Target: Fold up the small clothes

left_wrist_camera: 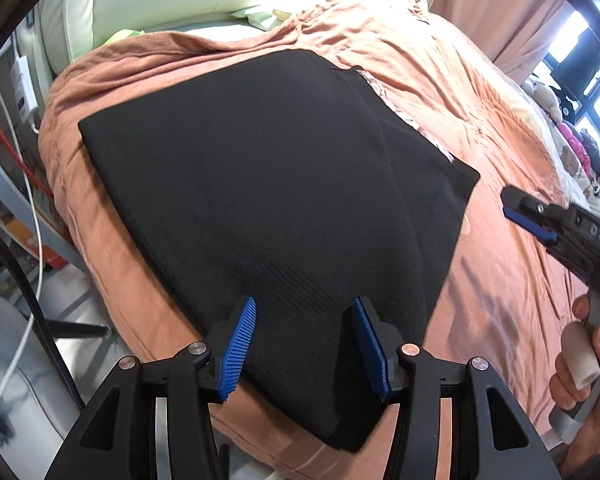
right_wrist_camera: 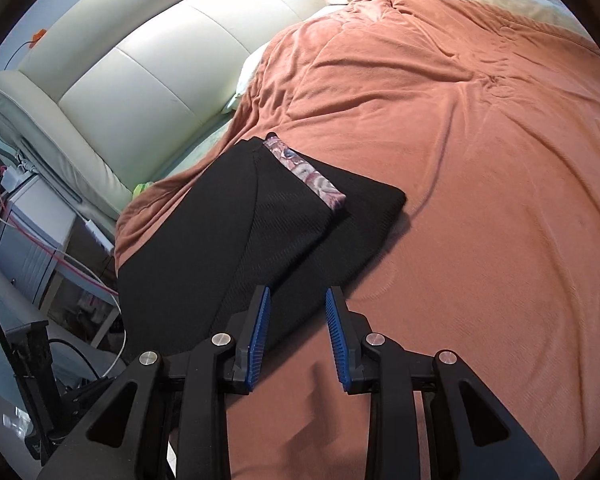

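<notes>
The left gripper (left_wrist_camera: 304,312) hangs over the near end of the black garment (left_wrist_camera: 268,184), its blue pads (left_wrist_camera: 240,348) spread apart with nothing pinched between them; the cloth lies flat beneath, untouched as far as can be told. The right gripper (right_wrist_camera: 298,300) is also released, its pads (right_wrist_camera: 337,350) narrowly parted over bare blanket (right_wrist_camera: 460,160) just off the garment's near edge. In the left view it shows from the side, a hand (left_wrist_camera: 588,376) on its handle, partly cut off by the frame.

The garment (right_wrist_camera: 228,248) lies folded on the salmon blanket at the bed's corner, close to the cream headboard (right_wrist_camera: 140,80). Its long axis runs from the grippers away toward the headboard, widening at the far end. A patterned strip (right_wrist_camera: 312,176) peeks out along one fold line. The near tip is hidden behind the left gripper's frame, and what kind of garment it is cannot be made out. Cables (left_wrist_camera: 32,208) hang beside the bed.
</notes>
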`<state>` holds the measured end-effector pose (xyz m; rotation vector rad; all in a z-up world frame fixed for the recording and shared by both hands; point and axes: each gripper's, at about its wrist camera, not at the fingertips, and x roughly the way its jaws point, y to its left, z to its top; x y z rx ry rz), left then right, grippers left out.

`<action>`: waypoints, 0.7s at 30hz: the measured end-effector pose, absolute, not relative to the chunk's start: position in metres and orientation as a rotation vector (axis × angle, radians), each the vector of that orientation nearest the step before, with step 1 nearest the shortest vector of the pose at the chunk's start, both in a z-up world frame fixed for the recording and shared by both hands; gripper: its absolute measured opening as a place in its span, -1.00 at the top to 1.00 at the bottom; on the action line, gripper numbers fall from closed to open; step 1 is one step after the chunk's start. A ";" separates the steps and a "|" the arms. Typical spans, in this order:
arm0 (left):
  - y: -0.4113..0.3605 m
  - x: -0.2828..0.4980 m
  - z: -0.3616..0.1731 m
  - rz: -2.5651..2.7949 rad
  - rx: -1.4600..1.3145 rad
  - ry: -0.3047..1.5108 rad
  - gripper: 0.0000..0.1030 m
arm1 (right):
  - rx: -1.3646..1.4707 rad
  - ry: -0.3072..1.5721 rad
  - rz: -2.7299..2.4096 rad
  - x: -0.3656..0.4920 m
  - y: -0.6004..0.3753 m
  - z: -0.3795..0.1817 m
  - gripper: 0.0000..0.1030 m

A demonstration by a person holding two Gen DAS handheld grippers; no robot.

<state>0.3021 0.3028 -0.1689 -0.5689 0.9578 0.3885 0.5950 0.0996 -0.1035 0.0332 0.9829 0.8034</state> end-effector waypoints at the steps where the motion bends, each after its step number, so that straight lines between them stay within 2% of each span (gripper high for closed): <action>1: 0.299 0.300 -0.169 0.384 -0.567 0.958 -0.02 | 0.025 0.982 0.789 0.592 0.096 -0.100 0.49; 5: 0.288 0.292 -0.169 0.372 -0.566 0.957 -0.02 | 0.048 1.002 0.752 0.579 0.075 -0.088 0.45; 7: 0.285 0.285 -0.169 0.364 -0.579 0.954 -0.02 | 0.055 0.995 0.731 0.570 0.064 -0.081 0.02; 9: 0.281 0.280 -0.169 0.355 -0.585 0.956 -0.01 | 0.035 0.958 0.733 0.555 0.055 -0.069 -0.17; 14: 0.273 0.266 -0.159 0.304 -0.611 0.946 -0.02 | -0.022 0.897 0.721 0.516 0.034 -0.046 -0.22; 16: 0.269 0.260 -0.151 0.296 -0.608 0.927 -0.02 | -0.037 0.867 0.715 0.502 0.023 -0.036 -0.47; 17: 0.268 0.255 -0.146 0.293 -0.607 0.911 -0.02 | -0.043 0.846 0.710 0.493 0.016 -0.029 -0.52; 21: 0.259 0.245 -0.132 0.266 -0.614 0.876 -0.02 | -0.062 0.811 0.684 0.466 -0.006 -0.016 -0.55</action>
